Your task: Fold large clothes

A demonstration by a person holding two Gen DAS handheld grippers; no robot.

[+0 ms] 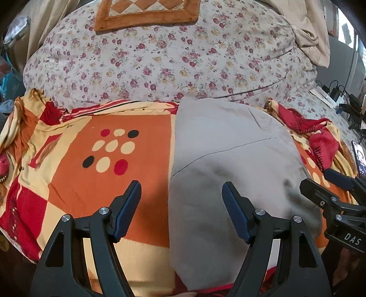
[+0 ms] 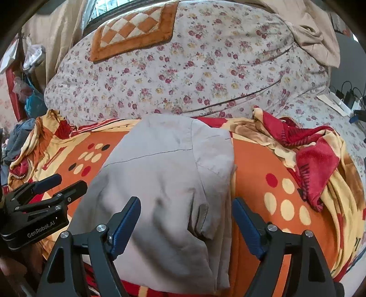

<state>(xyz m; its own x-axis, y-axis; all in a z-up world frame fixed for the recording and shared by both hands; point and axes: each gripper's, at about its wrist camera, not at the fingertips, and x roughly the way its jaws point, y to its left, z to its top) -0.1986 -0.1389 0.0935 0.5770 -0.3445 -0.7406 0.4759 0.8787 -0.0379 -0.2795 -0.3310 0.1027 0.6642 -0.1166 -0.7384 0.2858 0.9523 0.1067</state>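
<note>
A grey garment (image 1: pixel 228 164) lies folded into a long stack on an orange, red and cream blanket (image 1: pixel 80 173); it also shows in the right wrist view (image 2: pixel 164 173). My left gripper (image 1: pixel 181 189) is open and empty, hovering over the garment's left edge. My right gripper (image 2: pixel 186 205) is open and empty above the garment's near right part, by a short sleeve (image 2: pixel 201 217). The right gripper shows at the right edge of the left wrist view (image 1: pixel 329 187), and the left gripper at the left edge of the right wrist view (image 2: pixel 59 182).
A floral duvet (image 1: pixel 160 64) is piled behind the blanket with an orange checked cushion (image 1: pixel 146 11) on top. A bunched red blanket corner (image 2: pixel 313 160) lies right. A phone (image 1: pixel 359 157), cables and chargers (image 1: pixel 338 96) sit far right. Beige curtain (image 2: pixel 315 29) hangs behind.
</note>
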